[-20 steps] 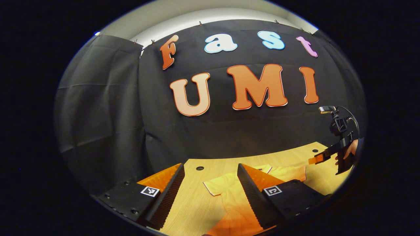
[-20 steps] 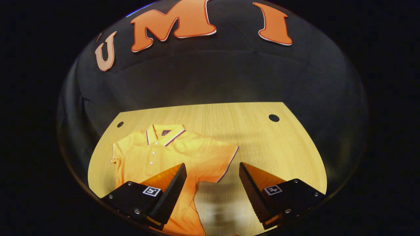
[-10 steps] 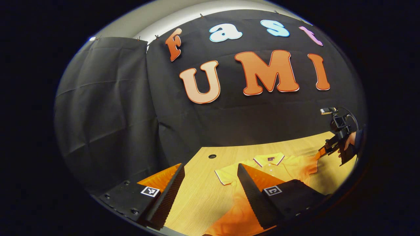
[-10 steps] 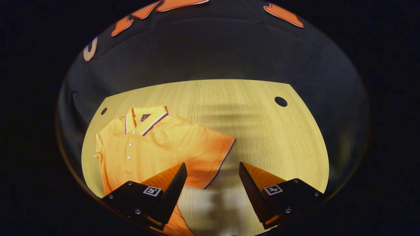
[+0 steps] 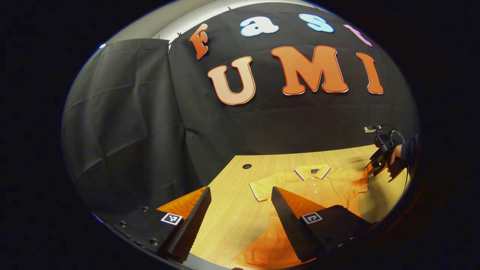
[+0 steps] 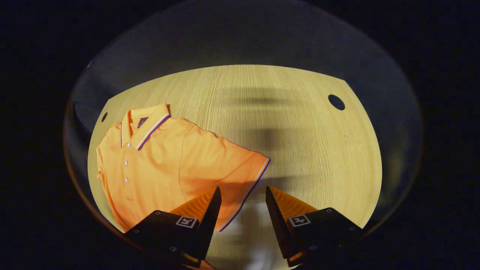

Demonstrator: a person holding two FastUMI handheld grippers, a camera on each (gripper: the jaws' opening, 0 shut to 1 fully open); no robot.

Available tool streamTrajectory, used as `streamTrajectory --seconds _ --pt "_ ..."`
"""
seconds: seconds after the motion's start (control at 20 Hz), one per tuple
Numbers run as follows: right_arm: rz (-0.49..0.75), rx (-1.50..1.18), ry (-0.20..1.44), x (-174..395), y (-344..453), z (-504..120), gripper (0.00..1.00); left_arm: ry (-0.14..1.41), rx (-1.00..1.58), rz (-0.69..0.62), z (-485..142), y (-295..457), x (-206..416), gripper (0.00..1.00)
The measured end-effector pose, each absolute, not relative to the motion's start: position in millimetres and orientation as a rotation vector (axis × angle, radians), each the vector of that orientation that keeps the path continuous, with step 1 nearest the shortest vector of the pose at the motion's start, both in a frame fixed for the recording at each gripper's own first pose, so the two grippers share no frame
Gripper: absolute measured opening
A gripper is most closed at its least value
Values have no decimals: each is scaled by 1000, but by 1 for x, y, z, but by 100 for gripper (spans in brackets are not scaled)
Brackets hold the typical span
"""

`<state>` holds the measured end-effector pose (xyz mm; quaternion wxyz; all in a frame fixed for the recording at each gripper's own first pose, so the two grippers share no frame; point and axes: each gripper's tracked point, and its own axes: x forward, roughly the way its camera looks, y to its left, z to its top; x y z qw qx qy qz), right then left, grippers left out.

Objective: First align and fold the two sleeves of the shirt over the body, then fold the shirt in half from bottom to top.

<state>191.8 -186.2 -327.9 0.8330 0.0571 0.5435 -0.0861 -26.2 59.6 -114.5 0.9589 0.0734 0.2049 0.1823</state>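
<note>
Starting out — orange polo shirt (image 6: 157,165) flat on table (image 6: 300,131), nothing folded. Right gripper (image 6: 243,197) jaws spread astride the sleeve hem (image 6: 247,187). Left gripper (image 5: 240,210) jaws spread, empty — all folds remain.

- The left gripper (image 5: 240,219) is hovering over the pale wooden tabletop (image 5: 225,217), its jaws standing wide apart with nothing between them.
- An orange short-sleeved polo shirt with a striped collar (image 5: 318,187) is lying flat on the tabletop.
- The right gripper (image 5: 369,170), held by a hand (image 5: 393,153), is reaching down at the shirt's far sleeve.
</note>
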Motion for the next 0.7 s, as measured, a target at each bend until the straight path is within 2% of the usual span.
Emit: streamTrajectory --seconds 0.05,0.1,0.2,0.3,0.4,0.45,0.5,0.55,0.6,0.7 --pt "-183 126 1171 193 -187 -332 66 422 147 369 -117 59 -25 99" --pt "-182 137 1180 195 -186 -335 69 429 146 368 -118 58 -24 99" --pt "-173 162 1262 186 -182 -348 65 443 141 360 -121 54 -20 99" --pt "-183 118 1274 193 -188 -347 64 453 138 352 -121 51 -15 99" --pt "-183 114 1261 196 -185 -347 51 461 131 348 -124 49 -13 99" --pt "-196 133 1247 199 -187 -346 47 465 126 346 -127 49 -12 99" --pt "-195 140 1243 199 -188 -345 23 466 120 344 -126 48 -10 99" --pt "-186 158 1243 200 -188 -346 21 466 112 341 -126 47 -9 99" --pt "-179 182 1243 200 -186 -345 10 464 109 337 -125 46 -7 99" --pt "-142 233 1243 202 -178 -342 9 464 108 332 -124 46 -8 99"
